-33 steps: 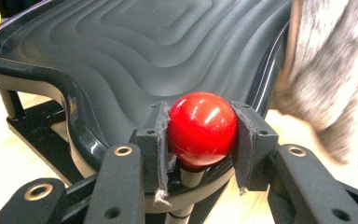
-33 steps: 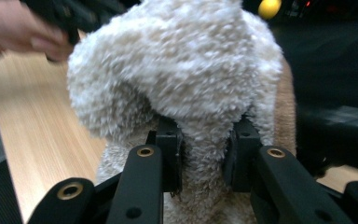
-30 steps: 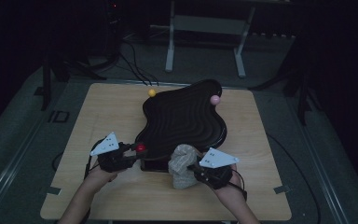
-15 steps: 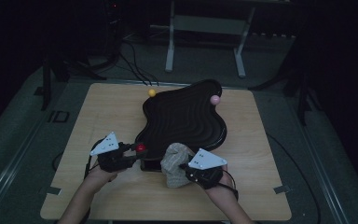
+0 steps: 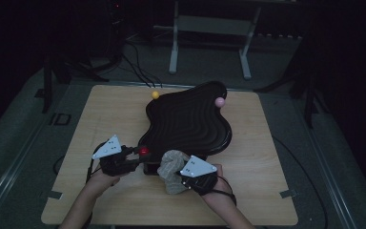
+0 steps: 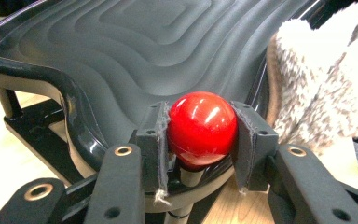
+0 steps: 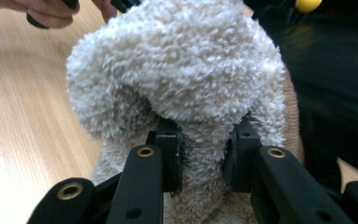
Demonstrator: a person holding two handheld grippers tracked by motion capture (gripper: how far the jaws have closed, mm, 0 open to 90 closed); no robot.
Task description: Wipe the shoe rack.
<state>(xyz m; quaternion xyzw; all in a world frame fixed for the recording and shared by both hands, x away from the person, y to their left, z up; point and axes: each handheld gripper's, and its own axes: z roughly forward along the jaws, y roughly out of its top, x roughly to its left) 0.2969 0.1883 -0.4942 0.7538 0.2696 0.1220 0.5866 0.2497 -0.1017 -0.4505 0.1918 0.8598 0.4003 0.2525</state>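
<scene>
Cloth (image 7: 182,84) is sitting bunched and fluffy right in front of my right gripper (image 7: 204,158), whose two jaws are pinching a fold of it between their pads; in the high view I am seeing that same pale cloth (image 5: 171,169) resting on the wooden table (image 5: 267,191), just ahead and to the left of the right gripper (image 5: 183,180) and touching the near edge of the black tray (image 5: 190,124). My left gripper (image 6: 200,133) is clenching a red ball (image 6: 201,128), the ball sitting squarely between the jaw pads and appearing to stand on a short post at the tray's near rim. Beyond that ball the ridged black tray (image 6: 135,51) is stretching away from the left gripper, its stepped contours rising toward the far side, and the cloth (image 6: 326,79) is showing just to the right of the left jaws, pressed against the tray's edge. In the high view the left gripper (image 5: 134,160) is lying to the left of the right one, the two close together at the tray's near end, with the red ball (image 5: 144,151) at its tip. Farther off, past both grippers, a yellow ball (image 5: 156,95) is sitting at the tray's far left rim and a pink ball (image 5: 219,101) at its far right rim.
</scene>
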